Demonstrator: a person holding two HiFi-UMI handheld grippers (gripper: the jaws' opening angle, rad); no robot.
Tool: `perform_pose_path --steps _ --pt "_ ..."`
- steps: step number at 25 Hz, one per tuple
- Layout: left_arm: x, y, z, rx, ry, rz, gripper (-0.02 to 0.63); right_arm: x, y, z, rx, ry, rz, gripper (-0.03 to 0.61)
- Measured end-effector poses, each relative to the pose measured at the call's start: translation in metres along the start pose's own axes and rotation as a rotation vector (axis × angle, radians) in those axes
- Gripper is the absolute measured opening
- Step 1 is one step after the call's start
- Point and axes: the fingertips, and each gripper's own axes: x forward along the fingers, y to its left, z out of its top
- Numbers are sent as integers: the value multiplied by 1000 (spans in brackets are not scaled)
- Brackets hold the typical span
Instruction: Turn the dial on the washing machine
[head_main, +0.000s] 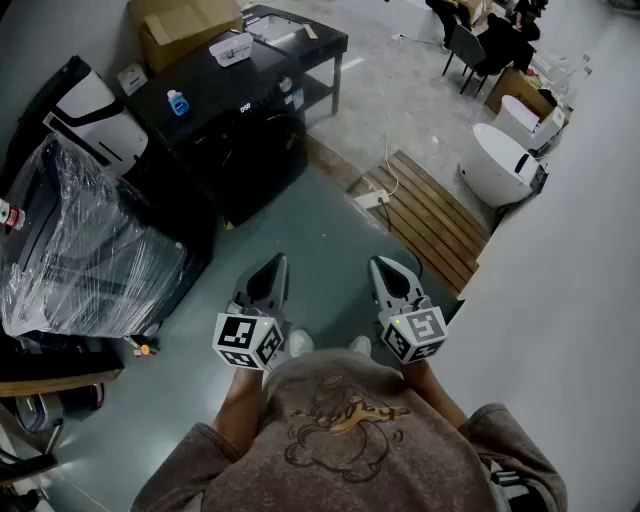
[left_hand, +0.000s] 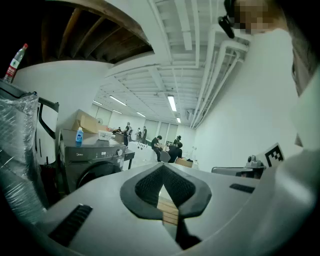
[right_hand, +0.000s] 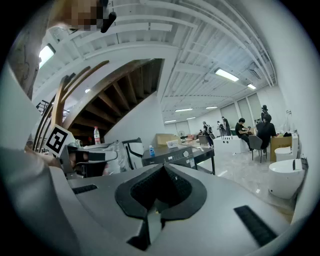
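Observation:
The dark front-loading washing machine (head_main: 252, 150) stands a few steps ahead at the upper left, with its round dial (head_main: 285, 85) on the control panel. The left gripper view shows the machine (left_hand: 92, 167) and its dial (left_hand: 120, 151) at the left. In the right gripper view the machine (right_hand: 170, 157) and dial (right_hand: 185, 154) lie straight ahead. My left gripper (head_main: 277, 262) and right gripper (head_main: 380, 264) are held side by side in front of the person's body, well short of the machine. Both are shut and hold nothing. The closed tips show in the left gripper view (left_hand: 163, 167) and in the right gripper view (right_hand: 163, 166).
A small blue bottle (head_main: 177, 102) and a white item sit on the machine's top. A plastic-wrapped appliance (head_main: 90, 250) stands at the left, a cardboard box (head_main: 175, 25) behind it. A black table (head_main: 300, 40), a wooden pallet (head_main: 425, 215), a power strip (head_main: 372, 198) and white fixtures (head_main: 500, 160) lie to the right.

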Motion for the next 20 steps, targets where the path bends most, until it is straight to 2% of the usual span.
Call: perform_pose_path --steps 7,15,20 --pt "5 14 7 3 -3 -32 -8 13 10 4 14 -34 -3 2" --pt "4 45 6 6 0 -98 -8 27 23 -15 10 -42 -89 2" --pt "8 64 13 5 -11 -99 -8 41 25 -17 20 -32 -110 2"
